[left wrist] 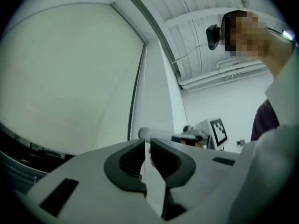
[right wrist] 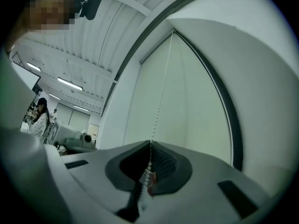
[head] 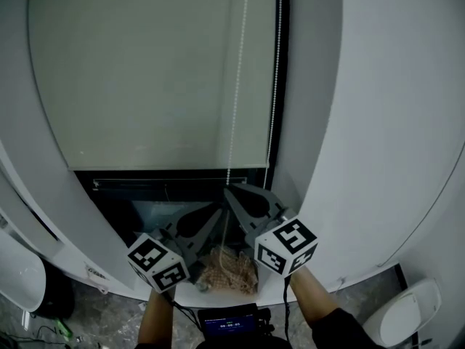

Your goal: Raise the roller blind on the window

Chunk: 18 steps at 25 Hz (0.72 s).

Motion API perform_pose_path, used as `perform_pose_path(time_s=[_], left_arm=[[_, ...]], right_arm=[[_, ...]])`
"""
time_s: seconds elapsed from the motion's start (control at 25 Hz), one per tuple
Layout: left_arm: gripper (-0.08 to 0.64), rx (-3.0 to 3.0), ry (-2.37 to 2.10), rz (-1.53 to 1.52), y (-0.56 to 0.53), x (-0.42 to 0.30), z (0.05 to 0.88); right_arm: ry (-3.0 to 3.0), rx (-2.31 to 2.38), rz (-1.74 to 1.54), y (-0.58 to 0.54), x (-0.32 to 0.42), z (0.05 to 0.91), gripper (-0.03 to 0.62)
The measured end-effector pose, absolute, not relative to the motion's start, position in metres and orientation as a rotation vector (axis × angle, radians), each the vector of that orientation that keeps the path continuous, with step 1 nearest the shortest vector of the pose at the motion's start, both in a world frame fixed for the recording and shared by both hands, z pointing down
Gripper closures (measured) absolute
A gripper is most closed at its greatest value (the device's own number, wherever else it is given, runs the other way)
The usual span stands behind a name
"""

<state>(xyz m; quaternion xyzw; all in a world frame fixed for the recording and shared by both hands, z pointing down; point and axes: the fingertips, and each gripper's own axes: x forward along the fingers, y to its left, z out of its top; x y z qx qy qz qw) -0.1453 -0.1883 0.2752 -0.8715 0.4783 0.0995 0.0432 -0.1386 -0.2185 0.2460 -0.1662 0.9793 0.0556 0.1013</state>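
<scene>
Head cam looks fwd/down at roller blind (head: 145,71), w/ left gripper (head: 216,211) and right gripper (head: 228,190) close below. Each gripper cam looks up along its own jaws, v. near the blind. All three share the blind; head and right cams also share bead chain (head: 234,107).

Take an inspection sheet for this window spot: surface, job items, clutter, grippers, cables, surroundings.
Surface: white window ledge, partly hidden by the grippers.
Job's things: roller blind mostly down, with a dark gap under its lower edge; bead chain hangs near its right side.
Clutter: tan netted bundle on the ledge.
Grippers: right gripper fingers shut on the bead chain; left gripper fingers slightly apart, nothing seen between them.
Cables: second thin cord along the blind's right edge.
Surroundings: white wall to the right; a person far off.
</scene>
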Motion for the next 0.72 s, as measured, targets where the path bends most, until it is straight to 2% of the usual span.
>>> perform_pose_path(time_s=[0.16,0.4,0.72], left_arm=[[0.548,-2.580,1.487,0.328,-0.198,-0.157,0.235],[0.546,-2.548,1.417,0.219,-0.213,-0.137,0.207],[0.548,-2.603,1.467,0.124,-0.224,-0.135,0.248]], right_arm=[[2.940,-0.460,0.130,-0.216,-0.141,0.273,0.575],[2.996,-0.435,0.085,-0.206,-0.147,0.311,0.575],[3.110,-0.447,0.031,-0.204,-0.144,0.367,0.575]])
